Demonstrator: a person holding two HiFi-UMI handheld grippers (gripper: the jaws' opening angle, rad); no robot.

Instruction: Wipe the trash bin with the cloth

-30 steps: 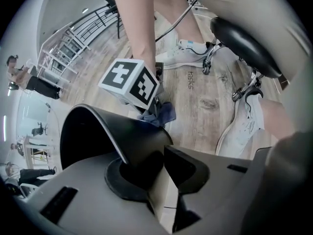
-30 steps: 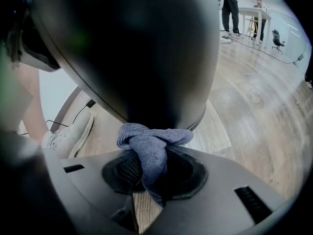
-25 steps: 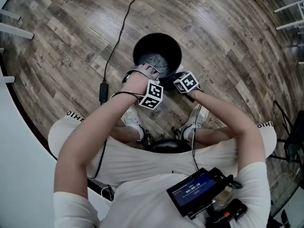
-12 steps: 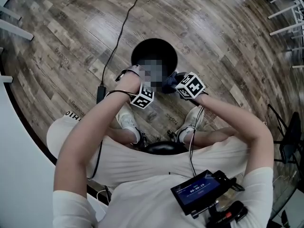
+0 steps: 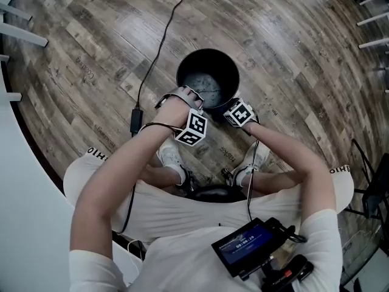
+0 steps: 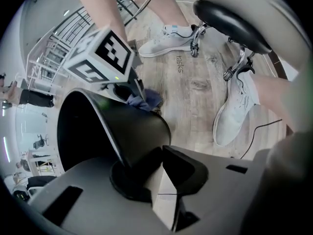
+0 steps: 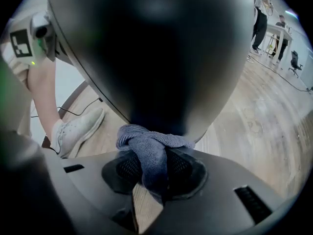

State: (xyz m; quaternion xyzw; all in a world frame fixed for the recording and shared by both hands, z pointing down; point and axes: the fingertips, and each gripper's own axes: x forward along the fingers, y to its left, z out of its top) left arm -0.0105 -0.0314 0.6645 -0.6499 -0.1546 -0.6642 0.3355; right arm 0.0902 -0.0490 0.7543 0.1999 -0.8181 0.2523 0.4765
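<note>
A round black plastic trash bin (image 5: pixel 209 51) stands on the brown wooden plank floor (image 5: pixel 91 41). Everything here is told from that bin.

The left gripper (image 6: pixel 155 161) is at the bin's rim, on the side nearest the person. Its jaws have just been closing, and the bin's thin wall is between them. One jaw sits inside the bin and the other sits outside. They pinch the wall tight.

The right gripper (image 7: pixel 151 173) is also on the bin's near side, just beside the left one, but it is outside the bin. Its jaws are squeezed on a soft grey-blue cloth (image 7: pixel 149 148). The bunched end of the cloth sticks out past the jaws and touches the bin's outer wall, low under the rim.

The bin leans a little in the left gripper's hold, as the left gripper view shows.

The person's two white shoes (image 5: pixel 172 157) are on the floor near the bin, on the same side as the grippers. A thin black cable (image 5: pixel 152 59) runs over the floor past the bin, on the left gripper's side.
</note>
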